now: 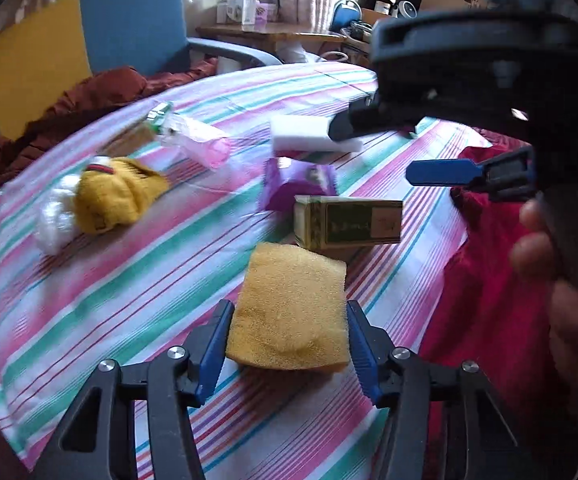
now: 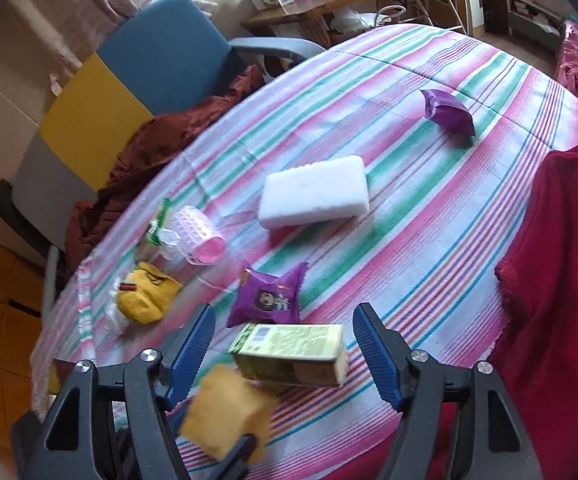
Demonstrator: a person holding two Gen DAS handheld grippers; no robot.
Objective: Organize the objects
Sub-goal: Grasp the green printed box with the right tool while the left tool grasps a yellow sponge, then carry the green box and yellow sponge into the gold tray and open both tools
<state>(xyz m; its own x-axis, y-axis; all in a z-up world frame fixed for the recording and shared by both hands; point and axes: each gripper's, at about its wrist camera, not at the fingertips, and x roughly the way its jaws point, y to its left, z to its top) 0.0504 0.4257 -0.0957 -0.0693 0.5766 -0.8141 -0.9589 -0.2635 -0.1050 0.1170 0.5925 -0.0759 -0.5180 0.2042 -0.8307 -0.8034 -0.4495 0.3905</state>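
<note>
My left tool [image 1: 287,344] is clamped on the yellow sponge [image 1: 289,308] at the bed's [image 1: 129,288] near edge. My right tool [image 2: 285,344] stands apart over the green box [image 2: 289,354]. White sponge [image 2: 315,192], purple packets [image 2: 269,300], sock and pink cup still lie scattered; I judge sorting barely started.

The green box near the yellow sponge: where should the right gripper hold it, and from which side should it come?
Grip the green box across its two long side faces, near the middle, coming down from above. It lies flat on the striped cloth with its long axis across the right gripper, so first turn the wrist. The open jaws look wide enough. The sponge sits close by.
</note>
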